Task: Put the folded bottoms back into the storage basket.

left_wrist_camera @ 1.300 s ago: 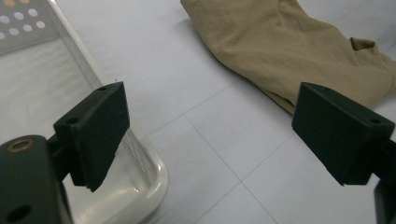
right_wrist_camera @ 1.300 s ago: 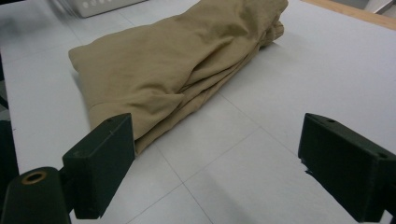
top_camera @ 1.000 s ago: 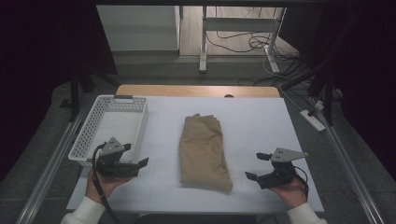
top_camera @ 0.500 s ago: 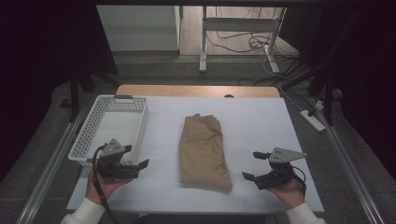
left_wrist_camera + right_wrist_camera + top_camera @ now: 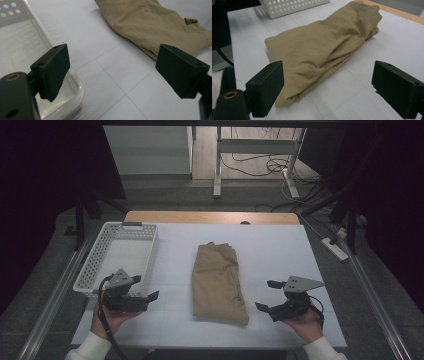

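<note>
A folded tan cloth [image 5: 218, 282] lies lengthwise in the middle of the white table [image 5: 280, 250]. My left gripper [image 5: 146, 287] is held low at the front left, open and empty, pointing toward the cloth. In the left gripper view, the left gripper [image 5: 117, 72] has its jaws wide apart, with the cloth [image 5: 155, 25] ahead of them. My right gripper [image 5: 265, 295] is at the front right, open, a short way from the cloth's near end. In the right gripper view, the right gripper [image 5: 332, 87] frames the cloth [image 5: 324, 47] between its spread jaws without touching it.
A white perforated basket [image 5: 120, 255] stands at the table's left, right behind my left gripper; its near corner [image 5: 75, 92] sits under the left jaw. The basket [image 5: 292, 6] appears beyond the cloth. A wooden strip [image 5: 210, 216] edges the far side. A power strip [image 5: 336, 248] lies on the floor at the right.
My right gripper has crept slightly left toward the cloth's near end. The left gripper has barely moved. Both stay open.
</note>
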A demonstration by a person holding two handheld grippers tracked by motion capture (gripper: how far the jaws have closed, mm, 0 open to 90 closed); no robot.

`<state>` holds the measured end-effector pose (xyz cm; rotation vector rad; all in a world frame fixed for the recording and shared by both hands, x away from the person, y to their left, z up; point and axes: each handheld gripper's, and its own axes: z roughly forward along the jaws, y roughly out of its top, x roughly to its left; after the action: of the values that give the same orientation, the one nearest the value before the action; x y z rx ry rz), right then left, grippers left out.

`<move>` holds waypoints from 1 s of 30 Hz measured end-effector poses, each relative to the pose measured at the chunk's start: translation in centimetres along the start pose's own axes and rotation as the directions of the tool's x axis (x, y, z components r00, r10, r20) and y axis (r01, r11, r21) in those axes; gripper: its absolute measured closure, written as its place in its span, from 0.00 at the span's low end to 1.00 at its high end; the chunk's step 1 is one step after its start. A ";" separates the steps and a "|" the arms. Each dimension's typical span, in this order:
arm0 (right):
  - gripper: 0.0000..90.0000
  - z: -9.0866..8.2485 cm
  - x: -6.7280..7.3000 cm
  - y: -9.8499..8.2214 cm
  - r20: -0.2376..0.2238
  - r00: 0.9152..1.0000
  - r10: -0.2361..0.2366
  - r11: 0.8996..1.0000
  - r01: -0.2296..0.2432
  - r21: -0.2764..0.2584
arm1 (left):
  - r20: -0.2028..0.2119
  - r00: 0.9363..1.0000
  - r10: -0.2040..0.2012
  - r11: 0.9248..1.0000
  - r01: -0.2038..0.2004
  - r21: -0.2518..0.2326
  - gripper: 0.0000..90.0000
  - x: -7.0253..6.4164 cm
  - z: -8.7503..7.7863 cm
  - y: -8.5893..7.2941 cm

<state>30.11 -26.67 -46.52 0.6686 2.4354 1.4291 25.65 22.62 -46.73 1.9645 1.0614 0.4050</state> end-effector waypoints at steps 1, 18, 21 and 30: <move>0.12 0.2 0.1 0.2 -0.007 1.000 -0.006 1.000 0.006 0.003 | 0.001 1.000 0.002 1.000 -0.002 0.005 0.15 0.0 0.1 0.0; 0.13 3.7 2.1 2.3 -0.095 0.992 -0.084 0.992 0.092 0.082 | 0.007 1.000 0.009 1.000 -0.009 0.009 0.15 0.0 0.6 0.2; 0.13 4.3 2.5 2.6 -0.110 0.990 -0.092 0.991 0.102 0.087 | 0.008 1.000 0.011 1.000 -0.011 0.015 0.15 0.0 0.8 0.2; 0.14 6.4 3.4 3.7 -0.171 0.978 -0.116 0.986 0.134 0.102 | 0.006 1.000 0.013 1.000 -0.013 0.014 0.15 -0.1 0.7 0.3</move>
<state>30.87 -18.54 -46.40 0.4249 2.6492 1.3557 26.20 22.10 -46.86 1.9848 1.0510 0.3999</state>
